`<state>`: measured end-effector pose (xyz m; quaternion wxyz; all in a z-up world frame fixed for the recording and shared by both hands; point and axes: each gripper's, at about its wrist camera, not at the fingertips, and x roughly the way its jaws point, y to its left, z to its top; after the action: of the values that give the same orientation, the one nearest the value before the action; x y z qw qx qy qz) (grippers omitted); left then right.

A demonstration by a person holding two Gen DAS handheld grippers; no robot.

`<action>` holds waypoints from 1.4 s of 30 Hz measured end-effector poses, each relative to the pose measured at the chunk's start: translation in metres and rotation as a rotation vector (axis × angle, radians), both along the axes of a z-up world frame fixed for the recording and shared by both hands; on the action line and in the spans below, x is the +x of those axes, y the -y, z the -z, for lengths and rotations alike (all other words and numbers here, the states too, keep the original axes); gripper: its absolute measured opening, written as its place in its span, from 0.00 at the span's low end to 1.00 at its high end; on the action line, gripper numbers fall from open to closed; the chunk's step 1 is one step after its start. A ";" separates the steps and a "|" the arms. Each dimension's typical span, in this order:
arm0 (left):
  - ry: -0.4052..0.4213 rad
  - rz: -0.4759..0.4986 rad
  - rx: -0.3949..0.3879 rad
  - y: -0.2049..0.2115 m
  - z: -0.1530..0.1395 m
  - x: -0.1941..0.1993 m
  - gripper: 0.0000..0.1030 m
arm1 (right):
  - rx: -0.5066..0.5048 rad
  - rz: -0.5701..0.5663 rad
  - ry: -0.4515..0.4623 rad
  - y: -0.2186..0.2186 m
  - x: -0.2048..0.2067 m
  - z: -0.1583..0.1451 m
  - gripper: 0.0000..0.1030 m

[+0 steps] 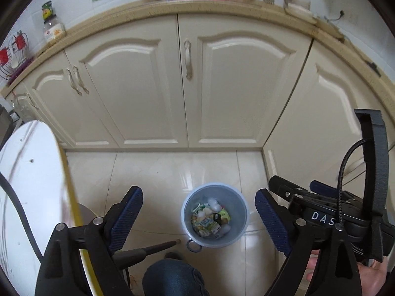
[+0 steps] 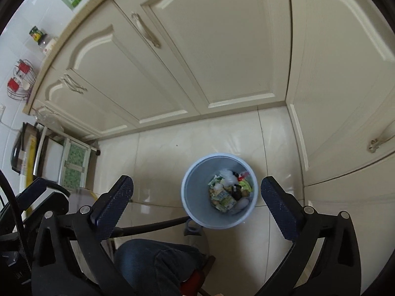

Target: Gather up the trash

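- The left wrist view looks steeply down from above the floor (image 1: 172, 172), facing the cabinet doors (image 1: 148, 86) squarely.
- The right wrist view tilts down likewise, rolled and nearer the cabinets.
- Both share the bin (image 1: 214, 218) (image 2: 218, 194) below, the floor and those doors.

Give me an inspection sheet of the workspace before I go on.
Surface: glossy cream tile floor, no loose trash seen.
Job's things: pale blue bin upright on the floor, wrappers and cartons inside at the bottom.
Clutter: dark ring beside the bin's base; a thin black rod slants toward it.
Grippers: left gripper and right gripper both open, empty, above the bin.
Cables: black cable loops over the right gripper.
Surroundings: cream cabinet doors, white round tabletop.
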<state>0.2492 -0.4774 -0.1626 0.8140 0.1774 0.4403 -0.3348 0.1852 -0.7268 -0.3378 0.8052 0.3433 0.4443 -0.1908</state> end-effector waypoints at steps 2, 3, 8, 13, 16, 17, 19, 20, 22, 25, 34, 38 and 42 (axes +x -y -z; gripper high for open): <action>0.021 0.001 -0.026 -0.014 -0.016 -0.011 0.87 | -0.011 0.006 0.016 -0.004 -0.003 -0.013 1.00; 0.038 0.001 -0.040 -0.020 -0.026 -0.018 0.87 | -0.019 0.006 0.029 -0.007 -0.006 -0.022 1.00; 0.139 -0.030 -0.130 -0.076 -0.076 -0.049 0.89 | -0.078 0.007 0.105 -0.030 -0.015 -0.074 1.00; 0.254 -0.113 -0.204 -0.147 -0.119 -0.086 0.93 | -0.167 -0.034 0.201 -0.071 -0.024 -0.136 1.00; 0.309 -0.170 -0.239 -0.192 -0.138 -0.110 0.93 | -0.214 -0.072 0.259 -0.102 -0.027 -0.170 1.00; 0.331 -0.193 -0.250 -0.208 -0.145 -0.120 0.93 | -0.233 -0.093 0.283 -0.118 -0.027 -0.183 1.00; 0.370 -0.235 -0.265 -0.239 -0.154 -0.139 0.94 | -0.260 -0.127 0.317 -0.141 -0.028 -0.203 1.00; 0.391 -0.261 -0.274 -0.256 -0.160 -0.149 0.95 | -0.281 -0.157 0.342 -0.160 -0.028 -0.217 1.00; 0.437 -0.306 -0.288 -0.283 -0.167 -0.172 0.97 | -0.313 -0.206 0.379 -0.191 -0.029 -0.239 1.00; 0.506 -0.386 -0.291 -0.326 -0.176 -0.208 0.99 | -0.353 -0.274 0.436 -0.235 -0.031 -0.267 1.00; 0.630 -0.607 -0.288 -0.429 -0.185 -0.321 0.99 | -0.467 -0.428 0.580 -0.365 -0.048 -0.313 1.00; 0.671 -0.675 -0.297 -0.443 -0.186 -0.364 0.99 | -0.496 -0.488 0.626 -0.405 -0.060 -0.318 1.00; 0.695 -0.725 -0.315 -0.452 -0.180 -0.396 0.99 | -0.525 -0.537 0.655 -0.437 -0.068 -0.321 1.00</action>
<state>-0.1471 -0.0258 0.0178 0.9924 -0.0102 0.1219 -0.0152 0.1170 -0.2895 -0.0172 0.9824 0.0444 0.1778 0.0355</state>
